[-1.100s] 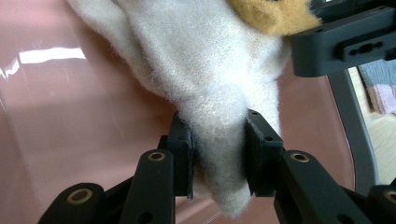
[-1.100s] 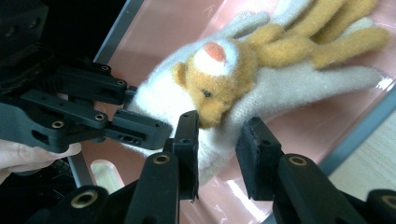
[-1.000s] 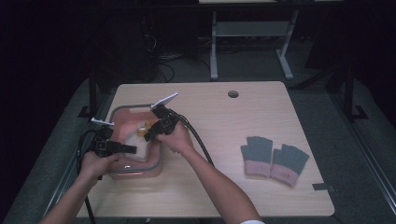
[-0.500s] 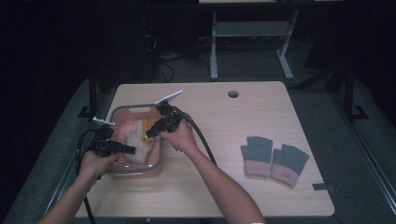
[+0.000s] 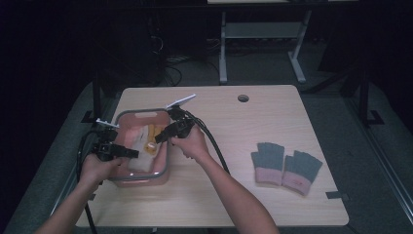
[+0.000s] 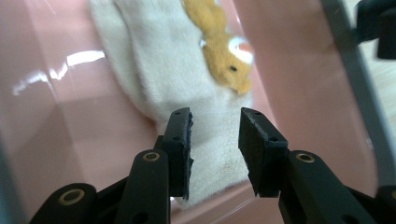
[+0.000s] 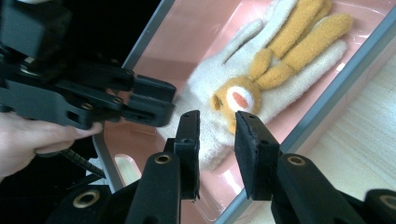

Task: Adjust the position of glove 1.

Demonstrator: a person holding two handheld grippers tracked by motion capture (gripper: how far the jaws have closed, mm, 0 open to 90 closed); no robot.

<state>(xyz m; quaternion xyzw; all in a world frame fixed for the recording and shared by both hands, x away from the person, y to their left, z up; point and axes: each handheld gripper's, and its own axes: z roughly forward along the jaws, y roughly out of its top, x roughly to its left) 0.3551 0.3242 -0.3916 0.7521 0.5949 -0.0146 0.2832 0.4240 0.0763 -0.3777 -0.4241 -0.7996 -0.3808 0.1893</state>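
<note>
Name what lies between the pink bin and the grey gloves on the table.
Bare tabletop, apart from the person's right forearm and the cable crossing it beside the bin. The high view shows this; the gloves lie well clear.

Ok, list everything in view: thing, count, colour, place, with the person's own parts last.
table: one, light wood, middle of the high view.
bin: one, pink with a grey rim, on the table's left part.
cream glove: one, cream with orange fingers and an orange animal face, lying flat in the bin.
grey gloves: two, grey with pink cuffs, side by side on the table's right part.
cable hole: one, dark, near the table's far edge.
left gripper: one, black, over the glove's cuff end, jaws apart and off the cloth, having just been closing.
right gripper: one, black, over the bin's right rim, jaws apart, nothing held.
hands: two, one on each gripper.
</note>
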